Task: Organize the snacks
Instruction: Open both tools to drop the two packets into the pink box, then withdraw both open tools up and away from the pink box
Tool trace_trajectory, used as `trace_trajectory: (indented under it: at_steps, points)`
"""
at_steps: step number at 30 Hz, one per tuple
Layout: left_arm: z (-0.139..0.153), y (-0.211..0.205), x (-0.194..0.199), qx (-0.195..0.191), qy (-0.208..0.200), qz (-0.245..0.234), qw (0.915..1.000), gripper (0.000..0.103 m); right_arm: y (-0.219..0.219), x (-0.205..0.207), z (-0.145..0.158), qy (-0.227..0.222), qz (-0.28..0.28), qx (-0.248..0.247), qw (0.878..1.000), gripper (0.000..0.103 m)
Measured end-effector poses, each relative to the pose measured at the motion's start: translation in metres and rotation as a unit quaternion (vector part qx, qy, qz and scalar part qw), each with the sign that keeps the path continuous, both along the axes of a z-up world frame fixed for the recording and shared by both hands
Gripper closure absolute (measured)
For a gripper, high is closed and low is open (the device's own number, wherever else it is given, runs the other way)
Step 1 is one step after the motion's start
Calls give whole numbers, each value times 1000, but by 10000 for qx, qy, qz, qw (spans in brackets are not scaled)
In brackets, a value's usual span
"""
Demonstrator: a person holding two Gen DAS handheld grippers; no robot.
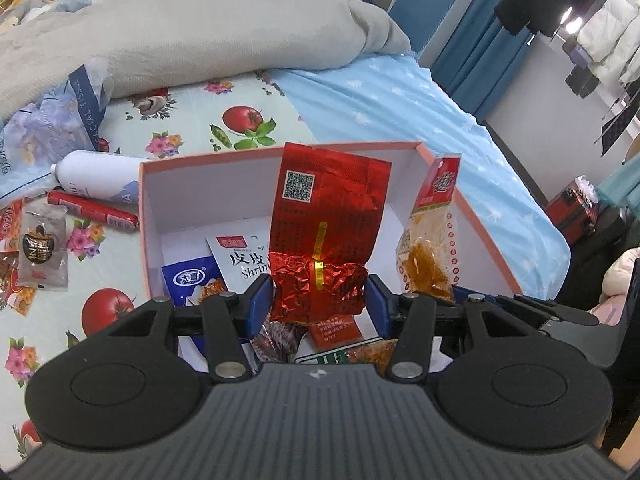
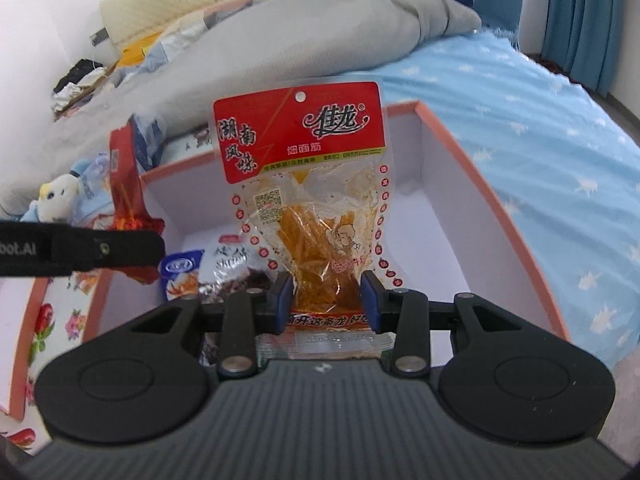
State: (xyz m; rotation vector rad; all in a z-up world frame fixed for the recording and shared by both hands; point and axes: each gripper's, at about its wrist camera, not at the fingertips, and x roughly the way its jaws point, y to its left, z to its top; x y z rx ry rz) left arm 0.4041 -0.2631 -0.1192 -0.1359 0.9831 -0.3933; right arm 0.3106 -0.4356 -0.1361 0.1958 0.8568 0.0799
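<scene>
Snacks are gathered over and inside a pink-rimmed box [image 1: 160,200] with white inner walls, which stands on a bed [image 1: 380,92] covered partly by a blue sheet and partly by a cloth printed with tomatoes and flowers. A grey duvet [image 1: 180,28] lies heaped behind the box. On the printed cloth to the left of the box lie a pack of facial tissue [image 1: 52,128], a white bottle [image 1: 92,174] on its side, a red sausage stick [image 1: 92,210] just beside the box wall, and a small dark sachet [image 1: 42,250]. On the box floor rest a white shrimp packet [image 1: 240,258] and a blue-and-white packet [image 1: 190,280], touching each other. The left gripper [image 1: 320,302] is clamped on the crumpled lower end of a red foil packet [image 1: 328,216], holding it upright above the box interior. The right gripper [image 2: 327,300] holds a clear bag of orange strips with a red header [image 2: 308,184] between its blue pads, also upright over the box; its jaws are opening slightly, with the bag still between them.
</scene>
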Motion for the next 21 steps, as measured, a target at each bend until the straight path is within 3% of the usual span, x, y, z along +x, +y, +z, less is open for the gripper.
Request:
trace_trajectory:
  at_steps: [3,6,12,21]
  points:
    - [-1,-2,0,-32,35,-63,10000,46,-1,1,-1,43,-12,28,10000,57]
    - [2,-1,-1,23,48,-15,10000,30,-4,2,2,30,-62,125,9999,48]
    - [22,12,-13,-81,-166,37,9998,30,-4,-6,23,-218,-80,113,9997,48]
    - [79,32,-52,-179,-790,57,9967,29,10,-38,80,-896,-74,143,9959,48]
